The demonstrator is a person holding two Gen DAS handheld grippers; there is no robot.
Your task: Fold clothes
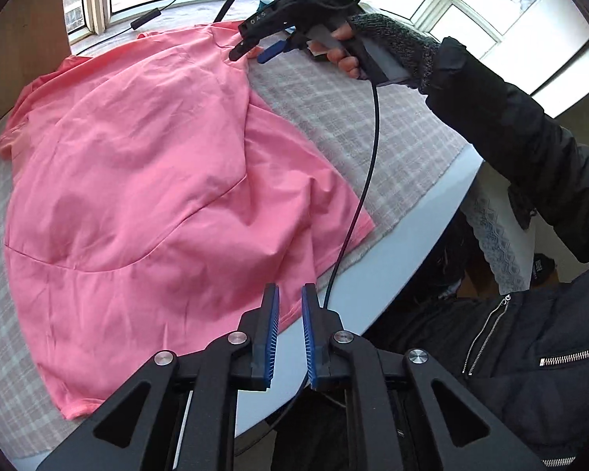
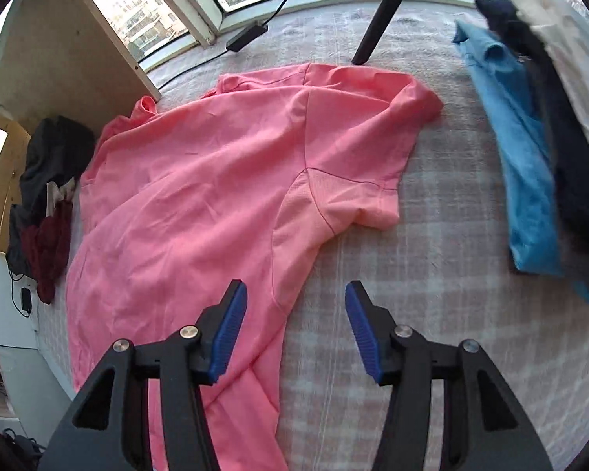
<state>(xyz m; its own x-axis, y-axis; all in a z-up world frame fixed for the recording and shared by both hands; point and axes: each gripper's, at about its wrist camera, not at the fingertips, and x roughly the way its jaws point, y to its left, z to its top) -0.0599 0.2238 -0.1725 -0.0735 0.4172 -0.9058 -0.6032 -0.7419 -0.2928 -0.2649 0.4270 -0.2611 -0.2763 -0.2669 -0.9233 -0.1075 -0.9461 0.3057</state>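
Here, at the far left of the right wrist view, a dark heap of clothes (image 2: 45, 196) sits at the table's edge, and next to it the pink shirt (image 2: 224, 180) lies spread over the checked cloth (image 2: 432, 274), body creased and one short sleeve (image 2: 377, 165) pointing out to the right. It looks thin, soft and light, a fabric that will slump and slide rather than hold a crease by itself, so the sound places to take it are the doubled edges: hem, shoulder seam or sleeve cuff, pinched flat. In the left wrist view the left gripper (image 1: 290, 333) hangs steeply over the shirt's near hem where it meets the table edge (image 1: 412, 227); its blue pads stand a narrow slit apart with no cloth between them. Further right and farther off, the right gripper (image 1: 251, 52) tips down at the shirt's far corner, held by a hand (image 1: 343, 49) in a grey knit cuff and dark sleeve. Its jaws stand about half open with nothing held, the left pad over pink fabric. Rightmost lies a blue garment (image 2: 514, 165) beside darker ones.
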